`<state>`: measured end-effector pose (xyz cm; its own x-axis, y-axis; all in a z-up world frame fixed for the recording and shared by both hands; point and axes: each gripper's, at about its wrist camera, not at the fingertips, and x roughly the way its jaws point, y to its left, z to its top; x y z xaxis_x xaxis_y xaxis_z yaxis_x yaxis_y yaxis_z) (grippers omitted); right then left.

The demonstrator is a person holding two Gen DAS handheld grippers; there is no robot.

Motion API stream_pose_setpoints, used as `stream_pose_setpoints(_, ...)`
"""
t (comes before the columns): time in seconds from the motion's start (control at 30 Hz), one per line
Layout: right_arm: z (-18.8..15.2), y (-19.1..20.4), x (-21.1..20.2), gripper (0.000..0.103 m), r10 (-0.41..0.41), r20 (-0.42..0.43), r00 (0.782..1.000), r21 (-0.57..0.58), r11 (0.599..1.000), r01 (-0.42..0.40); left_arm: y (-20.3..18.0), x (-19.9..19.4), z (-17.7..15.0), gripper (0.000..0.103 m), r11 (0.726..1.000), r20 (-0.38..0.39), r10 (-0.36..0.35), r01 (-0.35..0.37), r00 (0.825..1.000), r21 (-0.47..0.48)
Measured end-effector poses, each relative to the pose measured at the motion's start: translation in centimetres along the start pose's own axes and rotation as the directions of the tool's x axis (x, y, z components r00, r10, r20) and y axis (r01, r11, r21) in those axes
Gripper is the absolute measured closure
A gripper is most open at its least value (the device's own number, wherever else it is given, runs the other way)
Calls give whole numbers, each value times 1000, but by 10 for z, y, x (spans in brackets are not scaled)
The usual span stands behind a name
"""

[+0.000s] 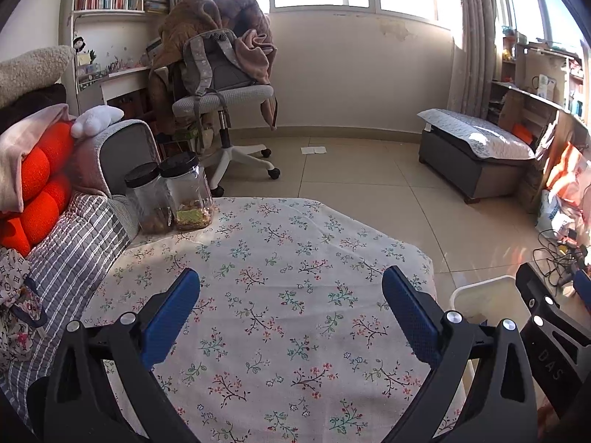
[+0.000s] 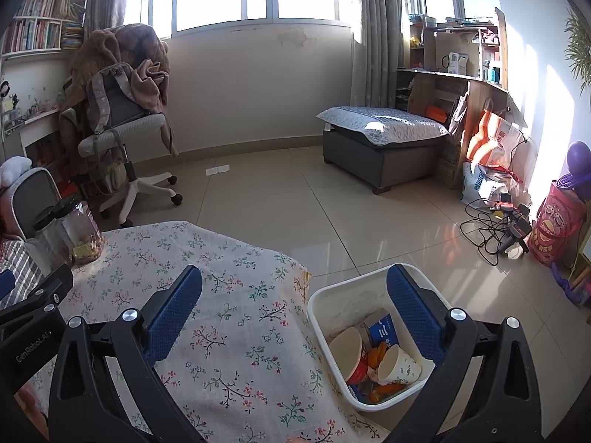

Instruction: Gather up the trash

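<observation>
A white waste bin (image 2: 321, 304) stands on the floor at the right edge of the flowered table (image 2: 221, 295). It holds paper cups (image 2: 399, 365), a blue packet and orange scraps. My right gripper (image 2: 293, 306) is open and empty, hovering over the table edge and the bin. My left gripper (image 1: 290, 310) is open and empty above the flowered tablecloth (image 1: 277, 277). The bin's rim (image 1: 480, 288) shows at the right in the left wrist view, beside the right gripper's body (image 1: 546, 317).
Two clear jars with black lids (image 1: 170, 192) stand at the table's far left corner. A sofa with red cushions (image 1: 40, 184) lies left. A swivel chair with a backpack (image 1: 221, 85), an ottoman (image 2: 384, 140), a paper sheet on the floor (image 2: 218, 170) and cables (image 2: 495, 229) lie beyond.
</observation>
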<state>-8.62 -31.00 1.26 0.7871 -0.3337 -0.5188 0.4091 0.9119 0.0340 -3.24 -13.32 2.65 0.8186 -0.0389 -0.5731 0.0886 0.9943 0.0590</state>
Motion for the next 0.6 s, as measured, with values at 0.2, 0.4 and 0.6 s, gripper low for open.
stream_pose_setpoints(0.2, 0, 0, 2, 7, 3, -11, 1000, -1, 1000, -3, -4, -2, 0, 10, 1000, 22, -21, 21, 1000, 21)
stream_pose_setpoints(0.4, 0, -2, 2, 7, 4, -8, 1000, -1, 1000, -4, -3, -2, 2, 11, 1000, 24, -30, 30, 999, 3)
stream_pose_setpoints(0.6, 1, -1, 1, 7, 0, 3, 1000, 13, 1000, 0, -4, -3, 4, 7, 1000, 9, -14, 14, 1000, -5)
